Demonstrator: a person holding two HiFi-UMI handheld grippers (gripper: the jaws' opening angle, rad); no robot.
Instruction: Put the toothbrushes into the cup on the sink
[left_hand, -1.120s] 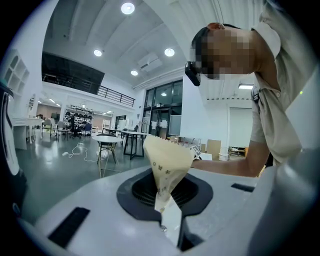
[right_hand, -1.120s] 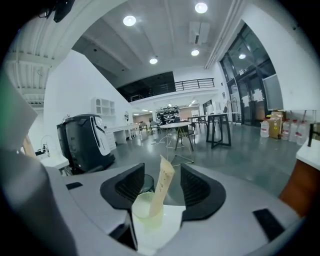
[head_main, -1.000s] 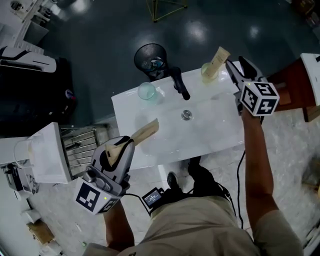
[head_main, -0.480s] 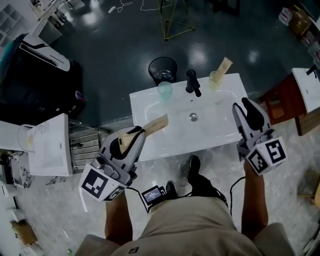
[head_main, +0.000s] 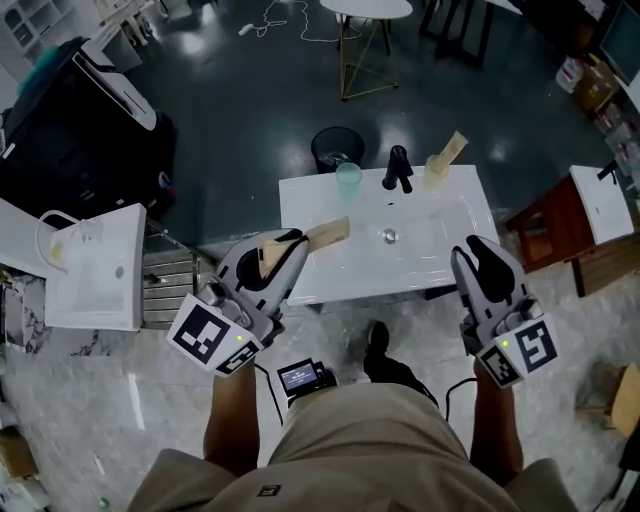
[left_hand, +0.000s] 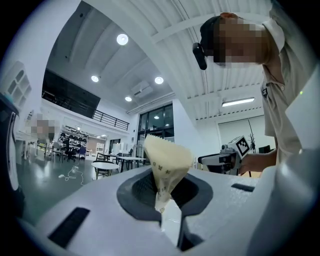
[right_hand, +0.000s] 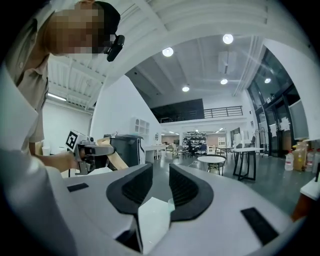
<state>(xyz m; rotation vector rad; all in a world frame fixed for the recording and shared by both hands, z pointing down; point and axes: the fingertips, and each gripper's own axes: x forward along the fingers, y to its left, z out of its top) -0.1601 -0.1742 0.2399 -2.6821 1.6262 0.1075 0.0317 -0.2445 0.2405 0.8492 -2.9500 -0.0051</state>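
The white sink (head_main: 440, 255) stands ahead of me with a black faucet (head_main: 398, 168) at its back edge. A pale green cup (head_main: 348, 178) stands left of the faucet, with nothing that I can see in it. Right of the faucet, a second cup (head_main: 434, 174) holds a cream-wrapped toothbrush (head_main: 452, 148). My left gripper (head_main: 285, 245) is shut on another cream-wrapped toothbrush (head_main: 322, 236) (left_hand: 165, 167), held over the sink's front left corner. My right gripper (head_main: 478, 262) (right_hand: 160, 182) hovers at the sink's front right edge, jaws closing with nothing between them.
A black waste bin (head_main: 337, 148) sits behind the sink. A second white basin (head_main: 95, 270) and a wire rack (head_main: 165, 285) are to the left, with a brown cabinet (head_main: 545, 225) on the right. A round table (head_main: 365, 8) and a black case (head_main: 70, 110) stand farther off.
The view has drawn back from the sink. My right gripper left the back right cup and came to the sink's front edge, its jaws narrowing. The left gripper kept hold of its toothbrush.
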